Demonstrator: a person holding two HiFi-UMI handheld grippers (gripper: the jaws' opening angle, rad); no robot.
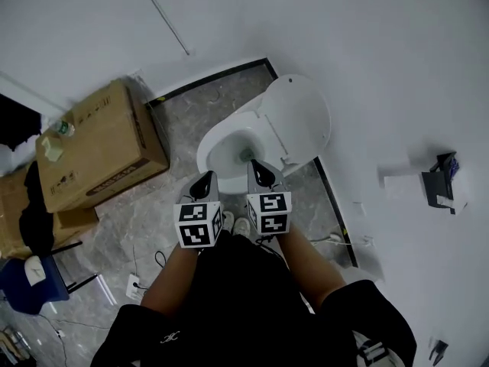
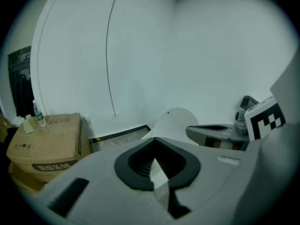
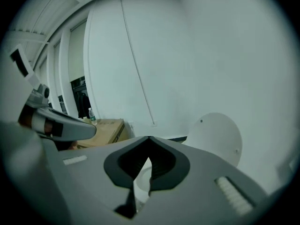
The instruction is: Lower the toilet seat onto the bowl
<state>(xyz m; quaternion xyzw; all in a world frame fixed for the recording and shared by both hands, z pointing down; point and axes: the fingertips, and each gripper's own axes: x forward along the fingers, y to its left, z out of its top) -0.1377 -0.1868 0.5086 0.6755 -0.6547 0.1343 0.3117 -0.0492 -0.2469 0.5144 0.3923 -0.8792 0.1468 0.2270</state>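
Cardboard box point(image 1: 99, 147) stands left of the toilet point(image 1: 216, 134).

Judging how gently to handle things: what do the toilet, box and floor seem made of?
Toilet: smooth glossy white; bowl likely glazed ceramic, lid probably plastic. Box: matte brown cardboard, with printed sides and folded edges. Floor: grey veined tiles with a slight sheen, stone or stone-look ceramic; cannot tell which.

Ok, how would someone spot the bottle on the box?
Left of the toilet stands a large cardboard box. On its top, near the wall, is a small clear bottle: upright and green-labelled, unlike the pale wad beside it.
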